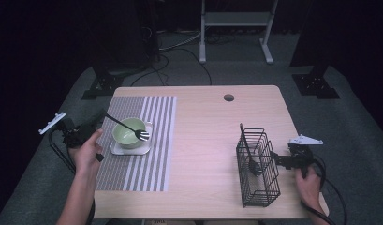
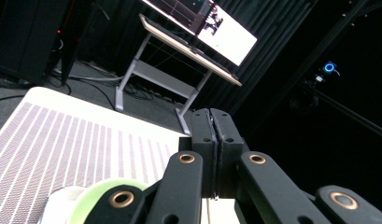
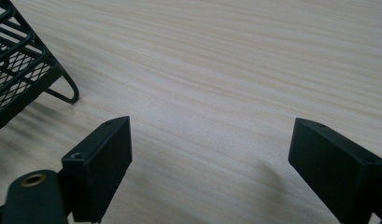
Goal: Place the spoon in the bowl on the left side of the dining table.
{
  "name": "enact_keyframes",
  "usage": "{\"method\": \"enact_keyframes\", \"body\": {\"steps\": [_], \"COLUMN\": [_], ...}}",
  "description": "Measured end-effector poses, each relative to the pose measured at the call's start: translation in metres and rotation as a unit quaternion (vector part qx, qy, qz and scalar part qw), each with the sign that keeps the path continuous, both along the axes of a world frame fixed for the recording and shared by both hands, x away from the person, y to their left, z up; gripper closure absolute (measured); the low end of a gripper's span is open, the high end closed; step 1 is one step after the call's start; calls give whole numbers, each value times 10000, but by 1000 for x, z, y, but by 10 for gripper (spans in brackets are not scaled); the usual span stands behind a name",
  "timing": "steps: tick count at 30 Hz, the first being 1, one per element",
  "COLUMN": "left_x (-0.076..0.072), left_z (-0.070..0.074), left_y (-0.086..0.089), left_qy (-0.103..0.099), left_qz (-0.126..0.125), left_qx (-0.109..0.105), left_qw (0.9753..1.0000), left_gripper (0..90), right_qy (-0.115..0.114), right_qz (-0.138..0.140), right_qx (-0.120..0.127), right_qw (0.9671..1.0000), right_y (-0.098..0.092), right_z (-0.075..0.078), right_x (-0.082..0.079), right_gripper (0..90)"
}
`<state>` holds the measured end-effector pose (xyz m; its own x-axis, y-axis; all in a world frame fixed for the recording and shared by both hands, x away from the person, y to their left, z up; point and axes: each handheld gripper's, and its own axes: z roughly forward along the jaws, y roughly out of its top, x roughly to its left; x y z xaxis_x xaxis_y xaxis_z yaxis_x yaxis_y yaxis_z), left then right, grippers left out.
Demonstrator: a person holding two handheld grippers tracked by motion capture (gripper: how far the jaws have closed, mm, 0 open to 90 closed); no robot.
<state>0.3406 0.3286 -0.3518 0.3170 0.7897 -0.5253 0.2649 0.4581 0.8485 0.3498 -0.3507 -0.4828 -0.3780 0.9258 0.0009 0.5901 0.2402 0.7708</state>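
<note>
At the left edge of the counter, the left gripper is held just beyond the striped mat, its fingers pressed shut on the handle of a black fork. The fork is slanted down over the green bowl, and its prongs are seen at the bowl's right rim. The bowl is set on a white square plate lying on the mat. A broad stretch of bare wood is left between the mat and the black wire basket, in which a dark spoon is propped. Just right of the basket, near the counter's right edge, the right gripper is held low, its fingers spread wide with nothing between them. The fork is slim and dark. The counter is pale wood with a round hole near its far edge; grey floor, cables and a lit screen are seen in the dark room.
</note>
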Motion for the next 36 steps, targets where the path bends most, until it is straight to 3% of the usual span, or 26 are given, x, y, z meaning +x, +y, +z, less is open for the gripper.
{"method": "enact_keyframes", "body": {"steps": [36], "left_x": [4], "left_z": [-11], "left_y": [30], "left_qy": [181], "left_qz": [611], "left_qx": [-125], "left_qw": [9979], "left_gripper": [898], "right_qy": [1], "right_qz": [34], "right_qx": [-28], "right_qw": [10000], "right_y": [1], "right_z": [0], "right_x": [0], "right_gripper": [124]}}
